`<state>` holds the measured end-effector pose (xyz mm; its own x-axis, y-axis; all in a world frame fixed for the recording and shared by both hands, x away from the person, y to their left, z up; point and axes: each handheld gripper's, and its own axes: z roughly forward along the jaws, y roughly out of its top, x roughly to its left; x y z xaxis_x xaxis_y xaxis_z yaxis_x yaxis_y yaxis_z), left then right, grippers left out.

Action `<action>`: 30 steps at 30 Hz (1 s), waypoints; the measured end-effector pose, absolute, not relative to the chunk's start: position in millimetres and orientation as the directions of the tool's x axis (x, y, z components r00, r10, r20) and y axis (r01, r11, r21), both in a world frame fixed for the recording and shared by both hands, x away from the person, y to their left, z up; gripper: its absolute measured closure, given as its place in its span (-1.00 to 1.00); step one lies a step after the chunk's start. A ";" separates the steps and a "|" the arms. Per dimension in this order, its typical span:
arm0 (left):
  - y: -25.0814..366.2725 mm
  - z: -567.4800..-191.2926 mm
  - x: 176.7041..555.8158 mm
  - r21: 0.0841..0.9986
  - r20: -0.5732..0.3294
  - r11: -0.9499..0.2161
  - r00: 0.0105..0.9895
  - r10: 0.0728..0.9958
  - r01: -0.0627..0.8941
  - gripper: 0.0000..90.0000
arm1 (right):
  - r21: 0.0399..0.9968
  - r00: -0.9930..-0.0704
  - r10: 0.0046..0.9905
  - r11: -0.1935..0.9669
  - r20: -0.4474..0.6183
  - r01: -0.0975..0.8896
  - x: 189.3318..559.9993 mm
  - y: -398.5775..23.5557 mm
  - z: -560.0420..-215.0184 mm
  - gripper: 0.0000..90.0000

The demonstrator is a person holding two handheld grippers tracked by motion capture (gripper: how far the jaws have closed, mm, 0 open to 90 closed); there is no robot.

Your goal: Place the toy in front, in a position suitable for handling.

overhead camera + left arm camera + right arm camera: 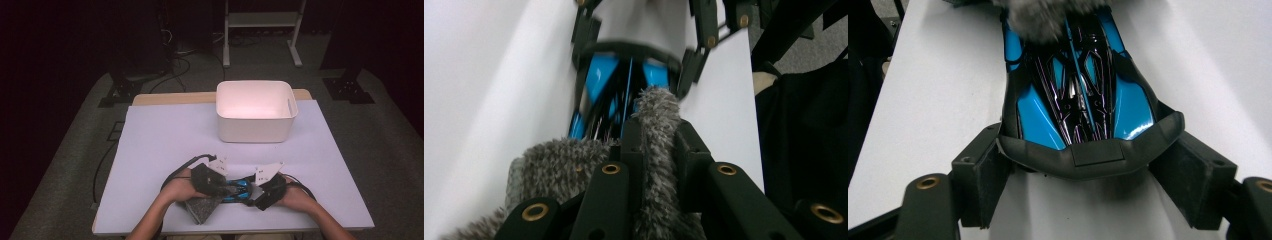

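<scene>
A blue and black toy car [239,189] lies on the white table near its front edge, between my two grippers. My right gripper [256,194] is shut on the car's dark winged end [1083,155], one pad on each side of it [1088,185]. My left gripper [220,188] is shut on a grey fuzzy cloth [202,208]. In the left gripper view the cloth [559,167] sticks up between the jaws [659,145], and its tip rests on the car's body [601,82]. The right gripper view shows that cloth [1048,17] over the far end of the car [1078,95].
A white plastic bin [255,125] stands at the back of the table, right of centre. The white table top [165,135] lies bare between the bin and the hands. Black cables trail from both grippers. Beyond the table are a white stand and dark equipment on the floor.
</scene>
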<state>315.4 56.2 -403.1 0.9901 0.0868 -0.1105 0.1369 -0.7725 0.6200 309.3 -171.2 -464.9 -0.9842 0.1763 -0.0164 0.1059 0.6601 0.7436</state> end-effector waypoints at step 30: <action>54.1 -402.5 341.0 0.603 -0.077 -0.775 0.980 0.182 0.191 0.72 | 0.745 -0.984 0.178 0.659 -0.021 0.103 308.9 -171.2 -465.0 -0.46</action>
